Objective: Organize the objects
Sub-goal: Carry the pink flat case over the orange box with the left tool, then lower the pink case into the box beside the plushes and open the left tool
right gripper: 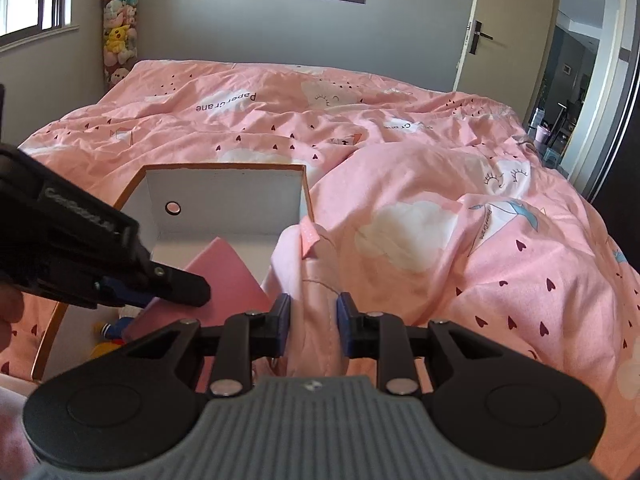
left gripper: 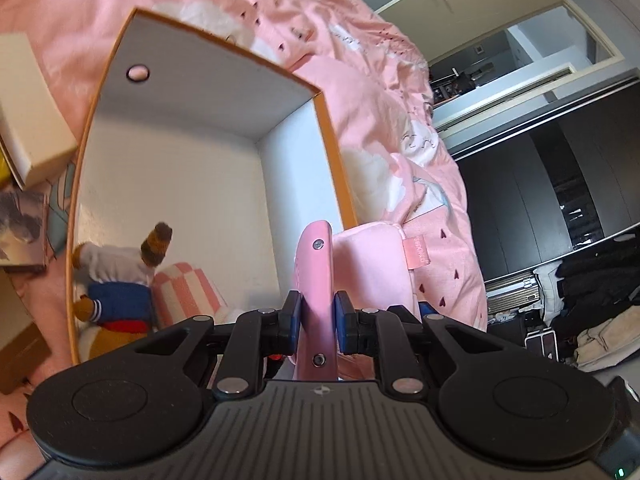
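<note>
Left wrist view: the left gripper (left gripper: 316,316) has its fingers clamped on the edge of a flat pink case (left gripper: 316,280), seen edge-on with two screws showing, standing up between the blue pads. Just beyond sits the open storage box (left gripper: 208,148), white inside with an orange rim, resting on the bed (left gripper: 360,40). Down in its near-left corner there's a stuffed doll (left gripper: 120,280) in white and blue, with a pink-and-white striped piece (left gripper: 188,292) tucked beside it. A soft pink pouch (left gripper: 372,272) with a small tag hangs just outside the box's right wall.

Right wrist view: the right gripper (right gripper: 314,320) is pinched shut on that pink pouch (right gripper: 316,292), fabric bunched between the pads, held near the box's (right gripper: 224,196) right-hand wall. The left gripper (right gripper: 176,284) reaches in from the left, and the pink case (right gripper: 224,276) it carries already tips over the box's open top.

My read: this is the loading step, both items on their way into the box. The case looks ready to be lowered onto the bare floor beside the doll and let go. The pouch needs carrying left over the rim first; being floppy, it could drape on the wall rather than drop in.
</note>
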